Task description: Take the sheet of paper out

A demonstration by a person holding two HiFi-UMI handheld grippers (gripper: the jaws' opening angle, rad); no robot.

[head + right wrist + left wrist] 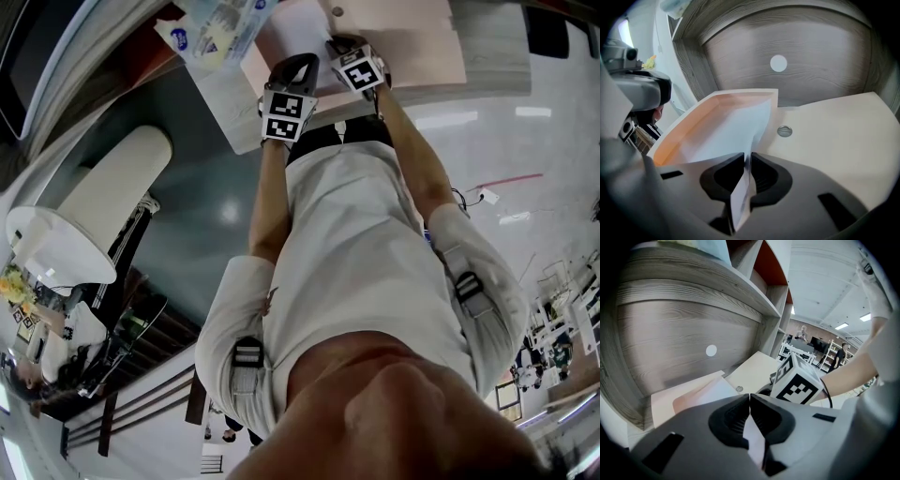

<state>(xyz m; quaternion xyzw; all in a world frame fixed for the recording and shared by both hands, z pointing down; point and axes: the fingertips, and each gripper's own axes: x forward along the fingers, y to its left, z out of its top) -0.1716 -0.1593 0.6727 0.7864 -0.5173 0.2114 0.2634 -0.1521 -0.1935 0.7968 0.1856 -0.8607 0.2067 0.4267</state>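
"Starting at the left, what did we find on the wooden shelf (703, 277)?"

"We saw a clear packet with blue print (217, 28) lying on the board above the compartment, left of both tools. Below it we had our left hand-held gripper (750, 397) clenched, its jaws pressed together on a thin pale leaf. We took that leaf for the top layer of the folder (696, 115), raised off the lower one, though we could not be sure."

"And where did the sheet of paper (726, 136) lie?"

"We saw it inside the opened folder, white against the orange-tinted inner wall, with most of it lying in the pocket. Its near corner rose out of the pocket and ran between the jaws of our right hand-held gripper (746, 158)."

"Did we have a grip on it there?"

"We did. The right jaws stood nearly together with the paper pinched edge-on between the pads, and the corner hung out below them."

"What lay to the right of that?"

"We saw the folder's beige flap (834, 136) spread flat, with a round metal snap (784, 131) just beside the sheet. Behind everything stood the grey wood-grain back wall (811, 42), marked by one white round dot (778, 63). In the head view both tools sat close side by side at the folder's near edge."
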